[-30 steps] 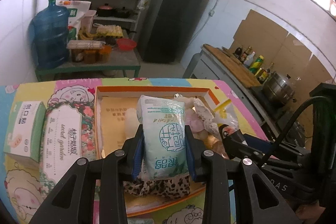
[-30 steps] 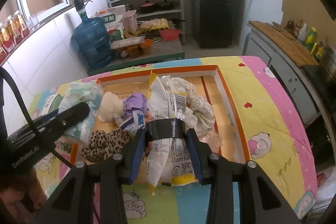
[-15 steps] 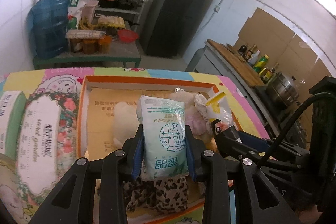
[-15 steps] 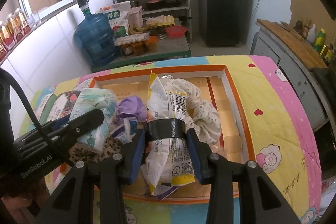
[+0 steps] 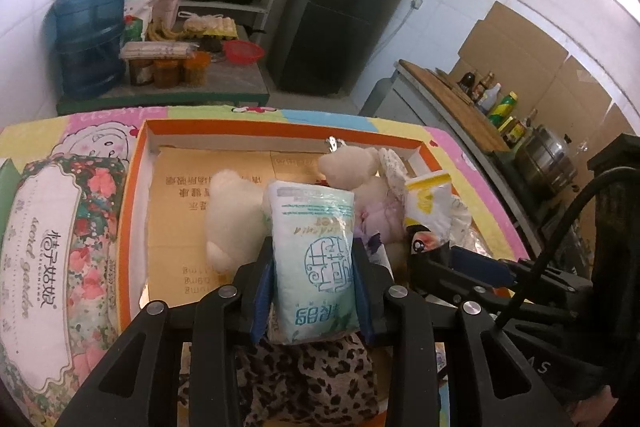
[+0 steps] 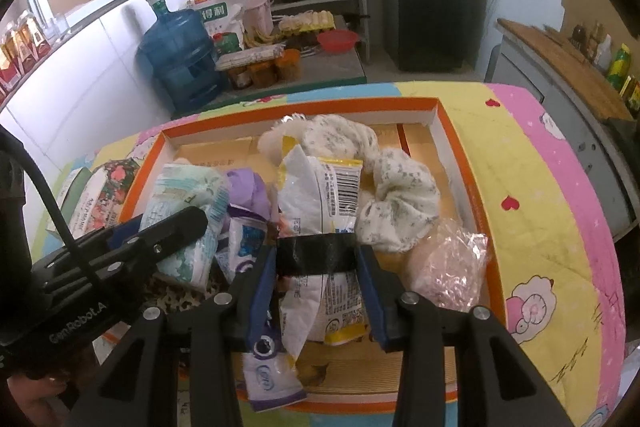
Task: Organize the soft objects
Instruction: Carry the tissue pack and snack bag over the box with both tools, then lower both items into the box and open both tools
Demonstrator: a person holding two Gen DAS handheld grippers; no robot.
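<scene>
My left gripper (image 5: 313, 247) is shut on a pale green tissue pack (image 5: 312, 259), held upright over the orange-rimmed box (image 5: 132, 195). In the right wrist view that same pack (image 6: 188, 203) hangs at the left above the box (image 6: 452, 155). My right gripper (image 6: 316, 255) is shut on a white and yellow packet (image 6: 320, 195) bound with black tape, low over the box's near half. Inside lie a white plush toy (image 5: 232, 215), a leopard-print cloth (image 5: 312, 379), a purple item (image 6: 248, 195), a floral scrunchie (image 6: 396, 199), a clear pink bag (image 6: 452, 267) and a purple-white sachet (image 6: 264, 383).
A floral tissue pack (image 5: 52, 259) lies left of the box on the cartoon-print tablecloth (image 6: 552, 227). Beyond the table stand a blue water jug (image 5: 88, 31), a low bench with jars, shelves, a black fridge (image 5: 340, 11) and a counter with bottles at the right.
Both grippers have sunk lower over the box with their packs still gripped. The box and its contents now fill more of each view.
</scene>
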